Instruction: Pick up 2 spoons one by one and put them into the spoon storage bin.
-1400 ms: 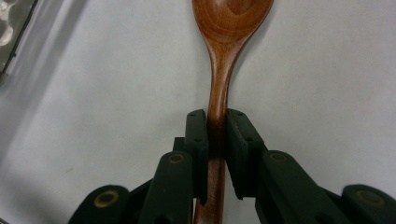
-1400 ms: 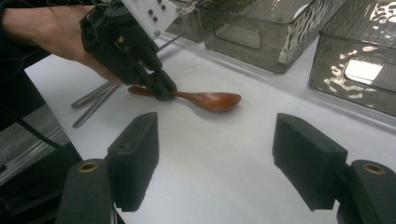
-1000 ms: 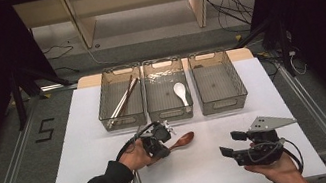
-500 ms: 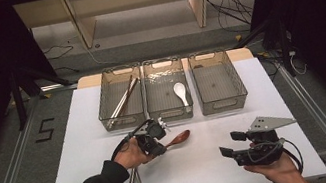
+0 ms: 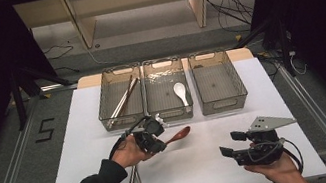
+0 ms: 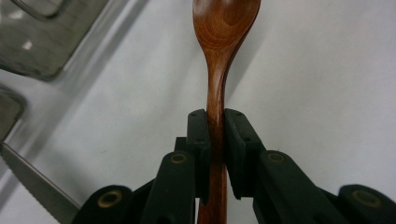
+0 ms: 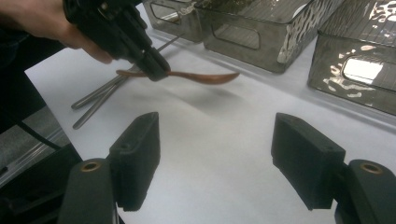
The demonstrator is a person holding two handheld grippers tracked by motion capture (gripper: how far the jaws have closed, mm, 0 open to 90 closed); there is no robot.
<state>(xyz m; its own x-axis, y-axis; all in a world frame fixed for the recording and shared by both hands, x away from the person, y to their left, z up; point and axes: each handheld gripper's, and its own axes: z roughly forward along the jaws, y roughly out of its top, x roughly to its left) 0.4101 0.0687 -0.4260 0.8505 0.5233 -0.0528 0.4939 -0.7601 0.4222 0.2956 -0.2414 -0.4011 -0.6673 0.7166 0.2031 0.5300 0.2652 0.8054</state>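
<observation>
The wooden spoon point(image 6: 219, 70) is pinched by its handle between the jaws of the left gripper point(image 6: 217, 140), bowl pointing ahead, clear of the table point(image 5: 204, 165) just before the trays point(image 5: 172, 112). The right gripper point(image 7: 215, 158) is spread, with nothing between its jaws.

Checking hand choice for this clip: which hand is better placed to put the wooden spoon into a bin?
Left. Its tool is already shut on the wooden spoon, just in front of the bins. The right tool is open, holds nothing, and sits nearer the table's front edge, farther from the spoon.
</observation>
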